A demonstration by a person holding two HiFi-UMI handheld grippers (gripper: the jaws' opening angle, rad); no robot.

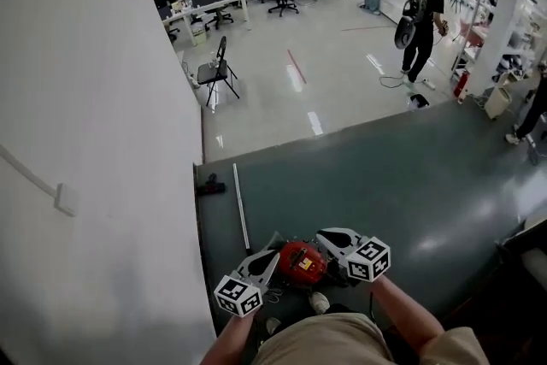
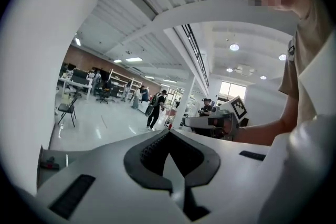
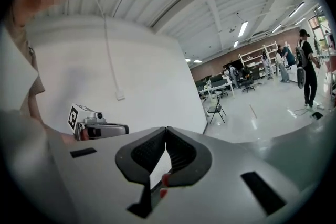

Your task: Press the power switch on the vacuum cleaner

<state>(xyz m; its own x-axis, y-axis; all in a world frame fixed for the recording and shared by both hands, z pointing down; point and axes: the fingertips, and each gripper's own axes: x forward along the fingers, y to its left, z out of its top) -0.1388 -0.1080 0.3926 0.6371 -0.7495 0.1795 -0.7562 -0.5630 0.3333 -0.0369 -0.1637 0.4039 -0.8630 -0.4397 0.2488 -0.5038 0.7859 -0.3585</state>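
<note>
Grey-green mat [image 1: 385,184] bears red vacuum cleaner [image 1: 301,262]

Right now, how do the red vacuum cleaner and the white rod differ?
The vacuum cleaner is red and rounded; the white rod is thin and straight. The vacuum cleaner sits by the person's feet; the rod lies nearer the wall. Both lie on the dark green floor.

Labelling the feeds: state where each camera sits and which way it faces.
Head view: on the head, looking down at the vacuum cleaner; forearms show.
Left gripper view: on the left claw, facing the hall; torso shows.
Right gripper view: on the right claw, facing the white wall; shirt shows.
All share the folding chair.
</note>
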